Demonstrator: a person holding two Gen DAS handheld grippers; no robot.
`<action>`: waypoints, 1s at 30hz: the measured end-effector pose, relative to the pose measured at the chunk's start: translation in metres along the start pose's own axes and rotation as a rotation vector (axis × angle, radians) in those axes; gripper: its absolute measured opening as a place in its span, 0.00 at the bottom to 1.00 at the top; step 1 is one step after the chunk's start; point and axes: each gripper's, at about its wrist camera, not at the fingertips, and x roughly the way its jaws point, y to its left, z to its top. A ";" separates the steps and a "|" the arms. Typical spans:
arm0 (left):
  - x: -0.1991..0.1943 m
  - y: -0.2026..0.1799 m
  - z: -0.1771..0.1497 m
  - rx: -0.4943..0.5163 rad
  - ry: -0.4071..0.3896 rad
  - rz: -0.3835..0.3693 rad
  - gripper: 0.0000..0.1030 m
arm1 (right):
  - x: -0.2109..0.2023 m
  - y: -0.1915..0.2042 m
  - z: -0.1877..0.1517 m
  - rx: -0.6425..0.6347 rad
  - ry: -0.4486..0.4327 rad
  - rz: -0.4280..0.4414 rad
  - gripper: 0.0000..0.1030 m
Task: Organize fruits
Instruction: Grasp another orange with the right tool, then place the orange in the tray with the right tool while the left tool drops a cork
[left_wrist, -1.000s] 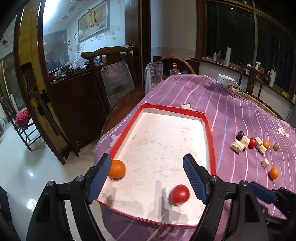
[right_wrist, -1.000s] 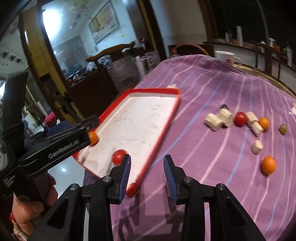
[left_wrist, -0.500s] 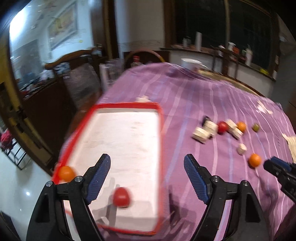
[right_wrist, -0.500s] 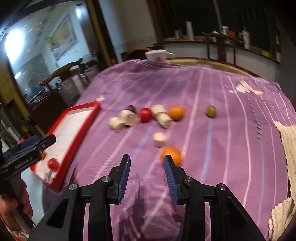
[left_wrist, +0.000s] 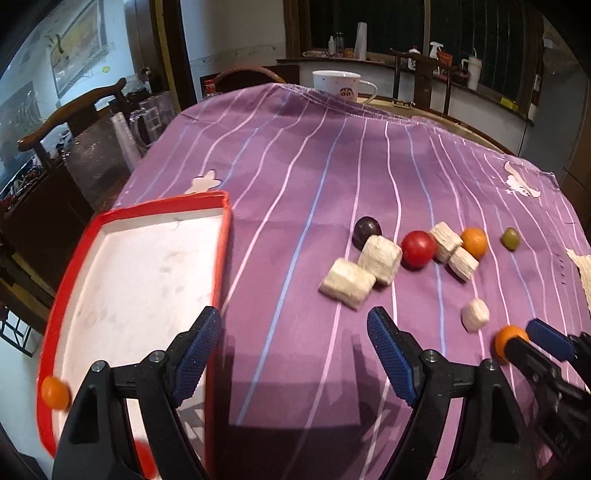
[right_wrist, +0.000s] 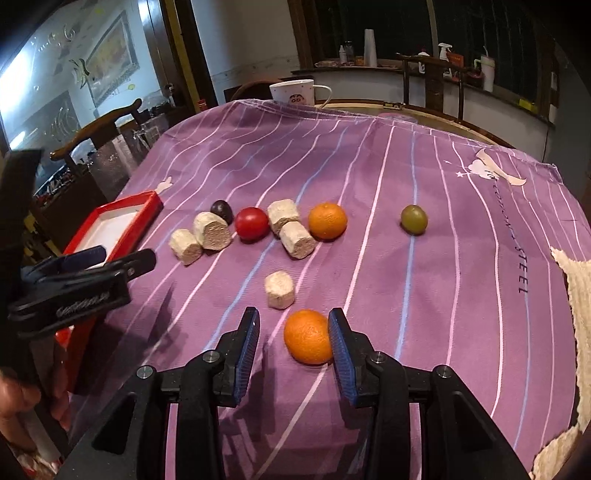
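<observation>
Both views are lit by dim, warm indoor light from above, and the purple tablecloth (right_wrist: 424, 229) takes on a muted sheen. Dark windows (right_wrist: 480, 33) fill the far wall. At upper left, glass cabinet doors (right_wrist: 40, 96) reflect a pale, washed-out glare. Gripper shadows fall forward on the cloth, soft and doubled. The fisheye lens bends the table edge and walls, and the corners go black. In the left wrist view the red tray (left_wrist: 221, 258) and the small orange fruit (left_wrist: 54, 393) in it are smeared by motion blur; the right wrist view is sharper.
</observation>
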 end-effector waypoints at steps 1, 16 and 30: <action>0.007 -0.002 0.003 0.002 0.006 0.001 0.79 | 0.000 -0.001 0.000 0.003 -0.001 -0.001 0.42; 0.034 -0.022 0.009 0.070 -0.012 -0.057 0.62 | 0.019 -0.026 0.001 0.093 0.053 -0.039 0.43; -0.015 0.020 -0.005 -0.066 -0.036 -0.197 0.33 | 0.003 -0.022 0.001 0.153 0.053 0.062 0.34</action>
